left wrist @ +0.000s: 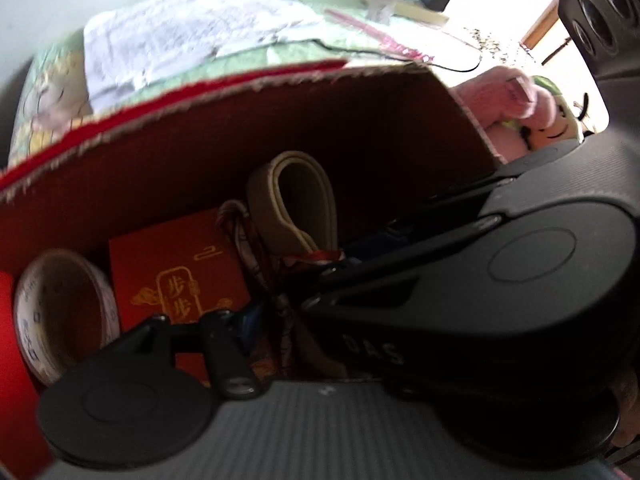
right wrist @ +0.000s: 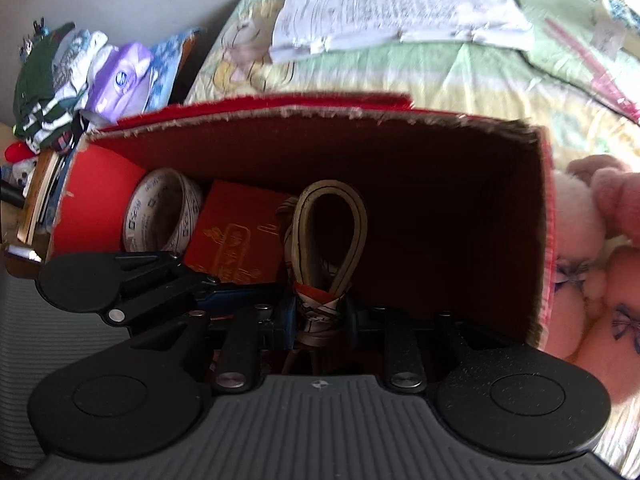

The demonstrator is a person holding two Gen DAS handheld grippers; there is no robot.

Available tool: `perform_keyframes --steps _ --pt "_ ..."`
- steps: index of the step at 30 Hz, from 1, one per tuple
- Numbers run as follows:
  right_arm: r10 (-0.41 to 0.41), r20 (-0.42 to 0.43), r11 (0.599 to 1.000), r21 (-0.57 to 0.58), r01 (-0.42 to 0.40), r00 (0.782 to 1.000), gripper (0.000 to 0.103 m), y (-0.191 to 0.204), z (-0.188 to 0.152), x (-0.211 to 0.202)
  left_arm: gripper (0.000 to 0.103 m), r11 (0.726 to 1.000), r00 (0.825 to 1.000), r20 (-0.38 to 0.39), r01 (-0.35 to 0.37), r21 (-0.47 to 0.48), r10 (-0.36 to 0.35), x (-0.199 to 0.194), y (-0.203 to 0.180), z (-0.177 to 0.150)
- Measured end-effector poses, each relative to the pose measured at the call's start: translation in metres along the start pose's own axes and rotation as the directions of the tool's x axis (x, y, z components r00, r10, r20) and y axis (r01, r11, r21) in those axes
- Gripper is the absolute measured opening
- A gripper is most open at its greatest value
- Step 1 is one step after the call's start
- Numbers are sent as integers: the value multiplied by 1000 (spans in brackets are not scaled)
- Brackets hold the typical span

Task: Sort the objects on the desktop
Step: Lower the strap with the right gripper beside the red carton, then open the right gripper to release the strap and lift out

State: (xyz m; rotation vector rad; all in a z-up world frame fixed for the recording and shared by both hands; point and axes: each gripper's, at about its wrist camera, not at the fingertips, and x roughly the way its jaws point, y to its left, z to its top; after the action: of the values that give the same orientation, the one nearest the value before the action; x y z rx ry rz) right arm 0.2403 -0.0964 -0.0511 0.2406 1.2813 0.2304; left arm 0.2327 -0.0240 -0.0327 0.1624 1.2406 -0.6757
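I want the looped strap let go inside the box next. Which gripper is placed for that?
Right: the right gripper is shut on the looped strap, already inside the red box.

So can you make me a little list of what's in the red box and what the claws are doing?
box: red cardboard box, open on top
in box, left: roll of printed tape
in box, middle: red card with gold print
in box, next to card: beige looped strap, standing up
right claw: inside the box, shut on the wrapped lower end of the strap
left claw: also reaching into the box; open or shut is unclear
beside box: pink plush toy
behind box: printed papers
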Motion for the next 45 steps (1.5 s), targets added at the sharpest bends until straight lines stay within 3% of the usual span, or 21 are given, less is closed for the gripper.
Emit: perform_keyframes --steps 5,9,11,28,34,37,38,45 --pt "15 -75 1000 -22 -16 997 30 -1 6 15 60 996 998 -65 14 -83 -19 7 10 0" --pt "-1 -72 1000 -30 -1 997 33 0 3 26 49 991 996 -88 -2 -134 -10 10 15 -1" --pt "-12 -79 1000 -22 11 997 32 -1 4 27 49 990 996 -92 -7 -141 -6 9 15 -1" --pt "-45 1 998 -40 45 999 32 2 -6 13 52 992 999 -38 -19 -129 14 -3 9 -2" --pt "-4 64 999 -32 6 998 33 -1 -9 3 57 987 1000 -15 12 -160 -14 -9 21 -2" --pt "1 92 999 -35 3 996 27 0 -10 1 58 988 1000 -4 12 -155 -13 -17 22 -10" --pt "5 96 999 -35 -1 995 26 -8 2 0 58 988 1000 -4 12 -154 -13 -17 22 -10" --pt "-11 90 999 -33 14 996 25 -6 3 9 58 987 1000 -1 16 -160 -16 -22 17 -9"
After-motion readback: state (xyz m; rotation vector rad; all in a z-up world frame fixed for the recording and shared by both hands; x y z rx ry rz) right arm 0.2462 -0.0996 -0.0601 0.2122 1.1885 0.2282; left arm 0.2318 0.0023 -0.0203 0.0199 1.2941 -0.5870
